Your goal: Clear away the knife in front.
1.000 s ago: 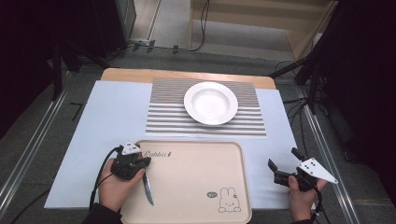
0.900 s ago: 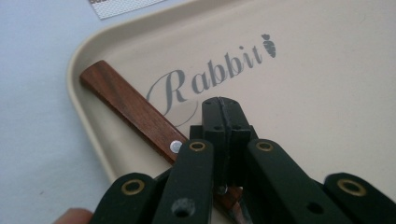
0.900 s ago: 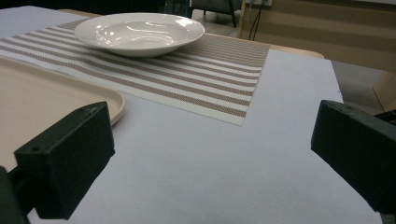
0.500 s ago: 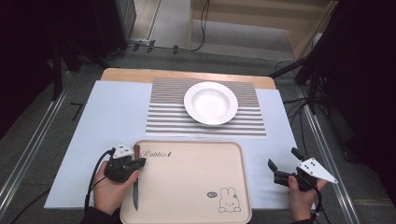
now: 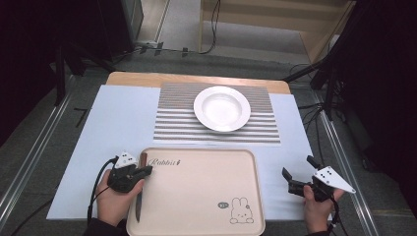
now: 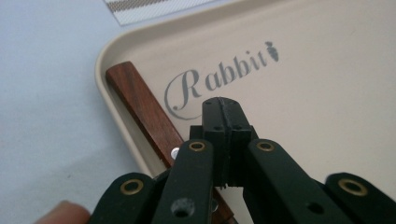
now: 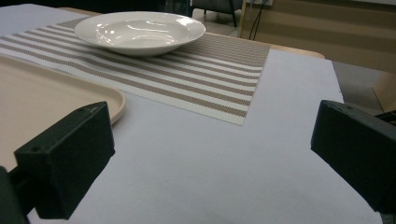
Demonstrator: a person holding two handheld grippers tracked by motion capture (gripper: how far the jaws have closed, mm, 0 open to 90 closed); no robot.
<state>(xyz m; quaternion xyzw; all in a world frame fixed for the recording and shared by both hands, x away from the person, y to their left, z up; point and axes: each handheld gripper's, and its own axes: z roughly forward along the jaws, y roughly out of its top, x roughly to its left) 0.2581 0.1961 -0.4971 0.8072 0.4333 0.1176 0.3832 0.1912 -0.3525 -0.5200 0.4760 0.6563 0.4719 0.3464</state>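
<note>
Left gripper (image 5: 142, 172) sits at the left edge of the beige tray (image 5: 206, 196), jaws pressed together on nothing. A knife (image 5: 140, 191) with a wooden handle (image 6: 144, 109) lies along the tray's left rim, beside the jaws. Right gripper (image 5: 299, 174) hovers right of the tray, jaws spread. A white bowl (image 5: 222, 108) rests on the striped mat (image 5: 169, 120).

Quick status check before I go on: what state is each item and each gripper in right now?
Left gripper: shut, empty, above the tray.
Right gripper: open, empty, over the blue cloth.
Knife: flat along the tray's left edge.
Tray: flat, bare but for the knife.
Bowl: upright, empty, on the striped mat.
</note>
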